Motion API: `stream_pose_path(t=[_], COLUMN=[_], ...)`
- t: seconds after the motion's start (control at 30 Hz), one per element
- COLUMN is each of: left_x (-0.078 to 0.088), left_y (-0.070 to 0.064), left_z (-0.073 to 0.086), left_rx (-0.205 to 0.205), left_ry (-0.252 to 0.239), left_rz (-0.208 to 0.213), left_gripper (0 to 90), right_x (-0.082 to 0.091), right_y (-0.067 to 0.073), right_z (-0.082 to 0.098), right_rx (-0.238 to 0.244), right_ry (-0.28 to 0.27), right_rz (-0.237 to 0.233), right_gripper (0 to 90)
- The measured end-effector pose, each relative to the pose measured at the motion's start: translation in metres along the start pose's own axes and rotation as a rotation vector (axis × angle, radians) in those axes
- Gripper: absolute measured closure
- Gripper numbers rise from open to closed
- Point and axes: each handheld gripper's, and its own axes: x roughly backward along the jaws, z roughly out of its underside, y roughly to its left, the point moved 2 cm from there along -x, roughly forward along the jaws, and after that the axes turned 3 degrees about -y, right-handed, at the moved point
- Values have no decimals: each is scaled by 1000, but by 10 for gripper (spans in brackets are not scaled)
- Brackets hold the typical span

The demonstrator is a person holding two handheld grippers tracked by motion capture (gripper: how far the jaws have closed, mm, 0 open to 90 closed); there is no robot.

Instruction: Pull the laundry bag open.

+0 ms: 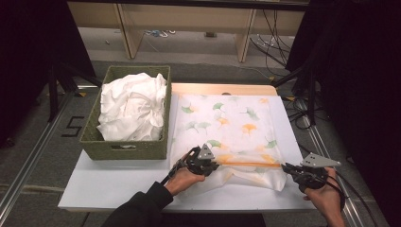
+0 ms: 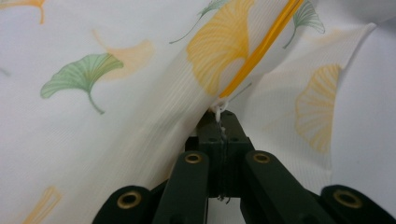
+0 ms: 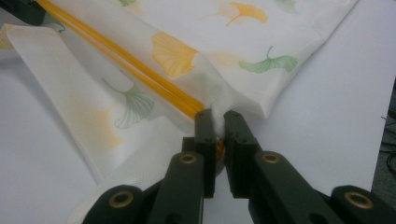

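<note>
Ginkgo-print cloth (image 1: 227,130) lies spread on the white table (image 1: 118,187) right of the green basket (image 1: 125,149) of white laundry (image 1: 132,109), its orange-striped near edge pinched taut between the clamped left gripper (image 1: 215,165) and right gripper (image 1: 286,168).

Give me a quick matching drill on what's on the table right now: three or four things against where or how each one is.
Things:
1. crumpled white cloth
2. woven green basket
3. white ginkgo-leaf printed cloth
4. orange edge band of the printed cloth

States:
A. spread flat across the white table
B. piled inside a container
C. stretched between the left gripper and right gripper
D. standing at the table's left

Pairs: 1-B, 2-D, 3-A, 4-C
</note>
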Motion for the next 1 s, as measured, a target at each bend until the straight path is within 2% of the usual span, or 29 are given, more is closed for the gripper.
stream_pose_path(t=[0.03, 0.1, 0.13, 0.2, 0.23, 0.37, 0.43, 0.47, 0.53, 0.67, 0.73, 0.77, 0.83, 0.9, 0.93, 0.97, 1.0], left_x=[4, 10, 13, 16, 18, 24, 27, 29, 31, 36, 38, 41, 46, 51, 54, 57, 60], left_y=[2, 3, 4, 6, 7, 9, 10, 11, 12, 14, 14, 16, 18, 19, 20, 22, 23], left_z=[1, 4, 6, 11, 13, 17, 19, 21, 23, 25, 26, 28, 30, 33, 34, 35, 37], left_rx=[-22, -14, -26, -16, -11, -11, -7, -11, -1, -17, -12, -11, -8, -3, -1, -3, 4], left_ry=[15, 10, 13, 14, 18, 19, 19, 28, 24, 36, 35, 40, 37, 35, 38, 42, 38], left_rz=[-5, -7, -7, -19, -21, -27, -32, -49, -48, -62, -62, -73, -79, -81, -88, -104, -107], left_gripper=[890, 889, 890, 889, 890, 889, 890, 890, 890, 890, 890, 889, 890, 890, 890, 889, 889], right_x=[0, -1, 0, 1, 1, 0, 0, 0, -1, 0, 0, 0, 0, -2, -1, 0, -1], right_y=[-2, -4, -4, -8, -7, -11, -12, -12, -12, -12, -12, -14, -15, -14, -16, -16, -15], right_z=[0, 1, 2, 3, 3, 4, 6, 6, 6, 7, 7, 8, 8, 9, 9, 10, 11], right_rx=[13, 10, -3, 10, -11, 13, 0, -10, -7, -23, -23, -4, 5, -13, 2, -4, -27], right_ry=[-1, -2, 3, 8, 3, 2, 8, 9, 12, 21, 19, 19, 25, 24, 23, 33, 33], right_rz=[-1, 6, 13, 23, 22, 24, 33, 24, 28, 33, 33, 36, 45, 31, 41, 45, 44], right_gripper=[857, 857, 857, 857, 857, 857, 858, 857, 857, 858, 858, 857, 857, 857, 857, 857, 857])
